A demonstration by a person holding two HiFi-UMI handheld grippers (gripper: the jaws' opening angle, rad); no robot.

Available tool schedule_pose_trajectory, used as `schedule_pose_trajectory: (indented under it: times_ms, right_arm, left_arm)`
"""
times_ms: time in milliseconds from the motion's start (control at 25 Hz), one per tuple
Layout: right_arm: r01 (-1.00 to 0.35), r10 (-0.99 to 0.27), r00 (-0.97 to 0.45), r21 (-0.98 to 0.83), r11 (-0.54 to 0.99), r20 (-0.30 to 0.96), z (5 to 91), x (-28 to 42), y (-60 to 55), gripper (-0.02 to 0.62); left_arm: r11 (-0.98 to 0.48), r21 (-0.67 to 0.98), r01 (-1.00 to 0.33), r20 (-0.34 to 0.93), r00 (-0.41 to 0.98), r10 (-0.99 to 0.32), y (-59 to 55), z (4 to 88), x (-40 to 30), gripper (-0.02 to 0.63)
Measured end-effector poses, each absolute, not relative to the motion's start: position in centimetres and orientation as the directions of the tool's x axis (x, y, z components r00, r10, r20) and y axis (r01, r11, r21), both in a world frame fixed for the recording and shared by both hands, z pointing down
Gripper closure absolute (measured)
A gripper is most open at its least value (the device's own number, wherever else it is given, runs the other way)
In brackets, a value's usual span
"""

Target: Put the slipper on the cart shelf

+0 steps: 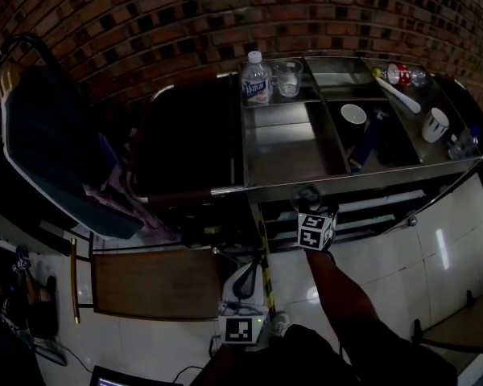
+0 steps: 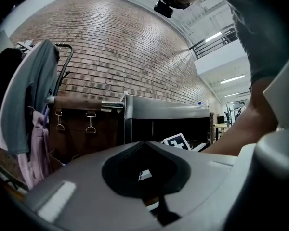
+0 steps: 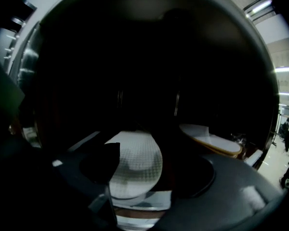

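Right tool (image 3: 151, 186) is held wide open, nothing gripped. Slipper (image 3: 137, 160) is laid on cart shelf (image 1: 386, 203); only withdrawal is judged left.

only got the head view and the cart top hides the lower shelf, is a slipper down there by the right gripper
Observer: Yes, a white waffle-textured slipper lies on the lower shelf of the stainless steel cart, between the jaws of the right gripper.
Operator: are the jaws pressing it
Observer: No, the jaws stand wide apart, not clamped on it.
Operator: anything else in there
Observer: A second white slipper with a tan edge lies to its right, apart from it.
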State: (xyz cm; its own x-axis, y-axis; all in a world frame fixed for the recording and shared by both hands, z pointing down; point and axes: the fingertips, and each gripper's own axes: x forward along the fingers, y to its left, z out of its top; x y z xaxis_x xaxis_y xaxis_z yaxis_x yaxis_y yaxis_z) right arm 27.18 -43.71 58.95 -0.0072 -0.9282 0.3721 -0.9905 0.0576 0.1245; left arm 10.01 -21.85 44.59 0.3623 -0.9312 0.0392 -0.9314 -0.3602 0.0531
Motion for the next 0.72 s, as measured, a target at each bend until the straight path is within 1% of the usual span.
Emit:
schedule_pose_trajectory:
  times_ms: [200,320,400,480,600,680,720]
  right_arm:
    - [-0.989,-0.953,-0.064,0.106,0.1,0.296,54.7,26.8,-42.2,0.267]
    - [-0.982,-0.964,-0.114,0.122,0.147,0.238,51.7,26.0,-40.1,0.272]
    - [-0.975,-0.967,-0.142,0.139,0.173,0.21,49.9,25.8,-38.2,0.337]
    - [-0.97,-0.968,-0.161,0.152,0.192,0.193,48.6,25.8,-36.4,0.357]
    - [-0.962,-0.967,-0.189,0.166,0.218,0.173,47.3,25.7,-33.8,0.405]
    - [-0.956,-0.965,-0.209,0.174,0.236,0.16,46.7,25.4,-32.1,0.455]
    - [-0.954,-0.964,-0.217,0.176,0.243,0.155,46.4,25.4,-31.3,0.467]
  left_arm:
    - [-0.359,0.045,-0.932,0.038,0.361,-0.932,-21.8,44.5,9.9,0.589]
    - [-0.357,0.072,-0.931,0.039,0.36,-0.932,-22.0,44.4,10.0,0.589]
    - [-0.344,0.103,-0.933,0.04,0.349,-0.936,-22.2,44.2,9.8,0.589]
    - [-0.334,0.118,-0.935,0.038,0.34,-0.94,-22.4,43.9,9.5,0.589]
    - [-0.336,0.107,-0.936,0.031,0.341,-0.939,-22.9,43.3,9.4,0.589]
    - [-0.34,0.096,-0.936,0.032,0.344,-0.938,-23.2,43.1,9.6,0.589]
    - [-0.342,0.094,-0.935,0.033,0.346,-0.938,-23.3,43.0,9.9,0.589]
